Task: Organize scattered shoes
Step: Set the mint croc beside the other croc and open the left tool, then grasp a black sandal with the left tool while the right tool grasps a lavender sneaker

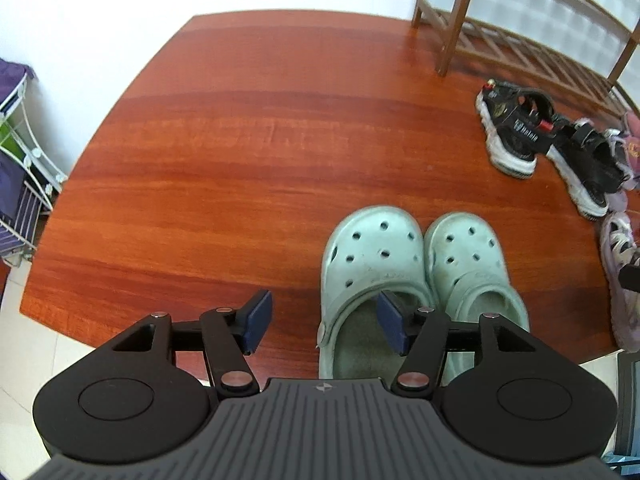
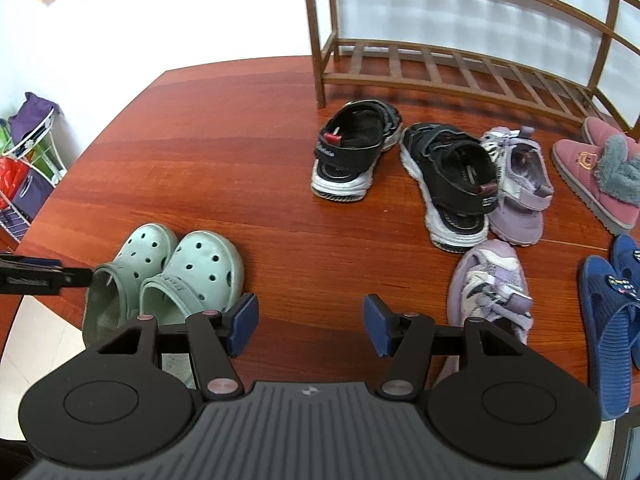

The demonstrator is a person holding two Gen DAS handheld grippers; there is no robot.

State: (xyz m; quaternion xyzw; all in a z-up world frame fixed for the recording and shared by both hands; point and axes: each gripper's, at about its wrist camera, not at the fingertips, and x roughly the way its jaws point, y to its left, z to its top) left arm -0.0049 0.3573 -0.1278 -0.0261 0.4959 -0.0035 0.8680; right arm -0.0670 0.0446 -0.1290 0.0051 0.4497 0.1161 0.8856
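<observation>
Left gripper [image 1: 326, 322] hangs released over the green clogs [image 1: 416, 276], its right finger [image 1: 394, 324] above one heel (not touching), right gripper [image 2: 310, 324] spread too, clogs beside its left finger.

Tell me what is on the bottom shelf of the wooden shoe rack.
The slats of the wooden shoe rack carry no shoes where visible; the black sandals sit on the floor in front of it. The rack's far right end runs out of view, so that part is unknown.

Wooden table [image 2: 240, 184] under scattered shoes [image 2: 444, 184]
</observation>
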